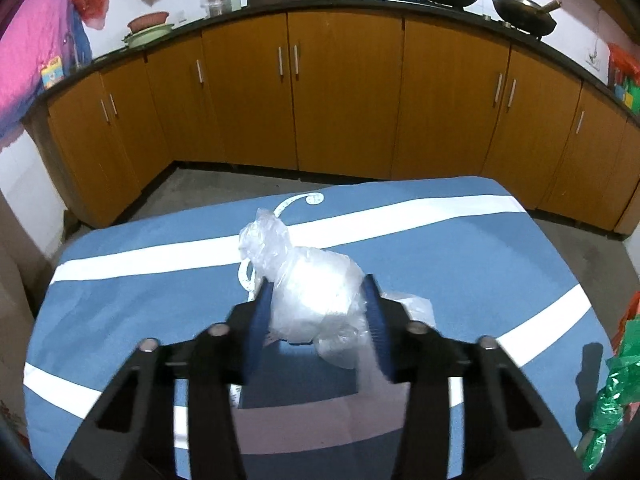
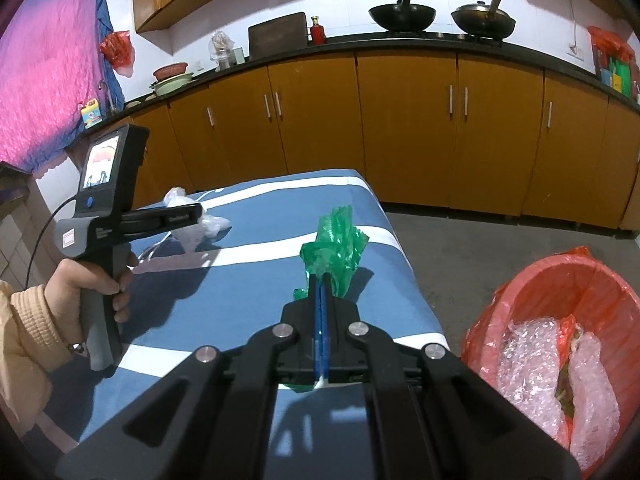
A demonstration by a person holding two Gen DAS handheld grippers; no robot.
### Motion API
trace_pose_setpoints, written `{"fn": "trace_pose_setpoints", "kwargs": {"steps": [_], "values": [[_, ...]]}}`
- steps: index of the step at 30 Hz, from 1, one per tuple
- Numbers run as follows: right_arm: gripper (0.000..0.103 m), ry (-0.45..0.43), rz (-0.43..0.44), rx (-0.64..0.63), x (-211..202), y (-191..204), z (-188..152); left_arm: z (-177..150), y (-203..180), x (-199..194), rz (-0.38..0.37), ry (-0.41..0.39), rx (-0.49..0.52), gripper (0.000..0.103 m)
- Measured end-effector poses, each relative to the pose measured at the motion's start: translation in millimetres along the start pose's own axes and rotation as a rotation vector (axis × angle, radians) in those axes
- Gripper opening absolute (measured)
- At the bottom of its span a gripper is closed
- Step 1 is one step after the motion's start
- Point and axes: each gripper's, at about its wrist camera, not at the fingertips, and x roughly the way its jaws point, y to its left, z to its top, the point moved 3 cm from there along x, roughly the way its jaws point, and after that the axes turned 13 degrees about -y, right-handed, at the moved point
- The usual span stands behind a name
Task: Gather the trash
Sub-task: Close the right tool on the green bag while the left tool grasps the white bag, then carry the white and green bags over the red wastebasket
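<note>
While the left gripper (image 1: pixel 316 312) clamps a clear plastic bag (image 1: pixel 308 292) just above the blue table (image 1: pixel 460 264), pickup looks done on that side. Right view — right gripper (image 2: pixel 322 280) pinched tight on a green wrapper (image 2: pixel 334 248) over the table edge; likely next: carry both to the red bin (image 2: pixel 560 280) and release.
</note>
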Motion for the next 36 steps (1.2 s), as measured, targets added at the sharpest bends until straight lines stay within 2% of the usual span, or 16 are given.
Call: {"fn": "trace_pose_setpoints", "kwargs": {"steps": [2, 5, 7, 19, 26, 36], "values": [[0.002, 0.0, 0.0, 0.004, 0.1, 0.2, 0.2, -1.1, -0.7, -1.3, -0.014, 0.004, 0.007, 0.025], [0.002, -0.001, 0.001, 0.004, -0.3, 0.7, 1.2, -2.3, -2.5, -4.3, -0.034, 0.001, 0.017, 0.016], [0.002, -0.002, 0.002, 0.005, -1.8, 0.7, 1.1, -2.3, -2.6, -8.0, -0.038, -0.014, 0.02, 0.014], [0.002, -0.027, 0.012, 0.004, -24.7, 6.5, 7.4, -3.2, 8.9, -51.2, -0.023, -0.077, 0.032, 0.013], [0.002, -0.052, 0.017, 0.007, -55.1, 10.3, 13.1, 2.0, 14.6, -95.1, 0.007, -0.124, 0.055, 0.013], [0.002, -0.103, 0.009, 0.011, -110.1, 8.5, 22.9, 9.7, -1.1, -157.5, -0.007, -0.186, 0.079, 0.013]]}}
